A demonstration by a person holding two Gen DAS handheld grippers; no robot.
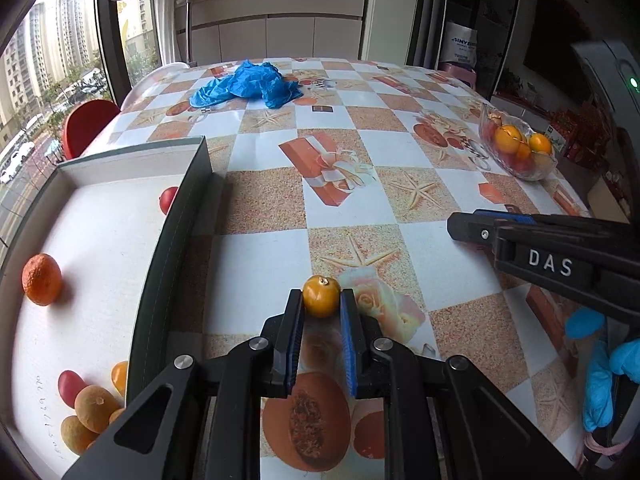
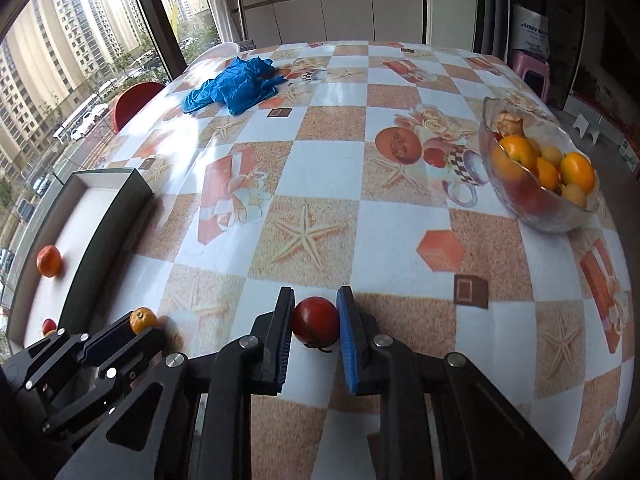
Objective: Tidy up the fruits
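The left tongs (image 1: 321,300) and the right tongs (image 2: 315,312) both point downward, each clamped around a small fruit.

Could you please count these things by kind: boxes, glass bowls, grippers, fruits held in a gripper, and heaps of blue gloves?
Boxes: 1, the box
Glass bowls: 1, the glass bowl
Grippers: 2, left gripper and right gripper
Fruits held: 2, yellow-orange fruit and red tomato
Heaps of blue gloves: 1, the blue gloves
Total: 7

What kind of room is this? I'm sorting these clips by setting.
Probably a home dining area high in an apartment block: a table with a patterned oilcloth, a glass fruit bowl, white cabinets, and a big window overlooking residential towers and a street.
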